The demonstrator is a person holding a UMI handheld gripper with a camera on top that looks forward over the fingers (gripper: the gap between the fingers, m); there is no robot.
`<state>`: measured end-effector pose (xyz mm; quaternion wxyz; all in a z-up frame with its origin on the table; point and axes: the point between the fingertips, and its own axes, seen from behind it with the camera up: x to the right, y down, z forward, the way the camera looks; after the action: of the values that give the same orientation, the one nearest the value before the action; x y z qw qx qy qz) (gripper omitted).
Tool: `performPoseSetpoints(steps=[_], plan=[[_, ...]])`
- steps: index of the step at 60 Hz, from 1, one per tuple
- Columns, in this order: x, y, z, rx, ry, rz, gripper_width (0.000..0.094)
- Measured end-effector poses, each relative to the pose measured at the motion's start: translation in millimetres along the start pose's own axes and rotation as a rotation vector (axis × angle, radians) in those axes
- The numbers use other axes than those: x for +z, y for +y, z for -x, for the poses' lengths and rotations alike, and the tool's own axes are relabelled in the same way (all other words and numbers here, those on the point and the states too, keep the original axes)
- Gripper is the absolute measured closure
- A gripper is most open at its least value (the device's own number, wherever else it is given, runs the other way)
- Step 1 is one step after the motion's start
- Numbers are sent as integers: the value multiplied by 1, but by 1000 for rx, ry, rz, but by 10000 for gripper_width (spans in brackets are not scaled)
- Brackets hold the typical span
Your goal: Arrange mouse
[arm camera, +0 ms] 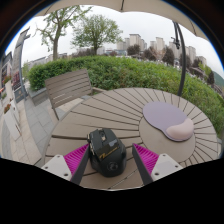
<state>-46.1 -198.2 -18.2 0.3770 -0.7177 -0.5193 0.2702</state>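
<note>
A black computer mouse (107, 150) lies on a round wooden slatted table (120, 105), between my fingers. My gripper (110, 160) is open. The left magenta pad (76, 157) is close against the mouse's side, and the right pad (146, 157) stands apart from it by a small gap. A grey mouse pad (165, 118) with a pale wrist rest (180, 131) lies on the table beyond the right finger.
A wooden bench (68, 90) stands beyond the table to the left, on paved ground. A green hedge (120, 70) runs behind the table, with trees and buildings further off. A dark pole (183, 60) rises at the right.
</note>
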Motion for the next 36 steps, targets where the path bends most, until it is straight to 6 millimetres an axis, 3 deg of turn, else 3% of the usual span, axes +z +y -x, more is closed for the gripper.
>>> performPoseSetpoints(steps=[22, 25, 27, 31, 36], plan=[[22, -13, -20, 25, 39, 14, 99], [23, -13, -20, 38, 38, 16, 158], [23, -13, -25, 38, 57, 16, 275], [22, -14, -26, 10, 68, 16, 366], [21, -15, -27, 8, 73, 20, 404]])
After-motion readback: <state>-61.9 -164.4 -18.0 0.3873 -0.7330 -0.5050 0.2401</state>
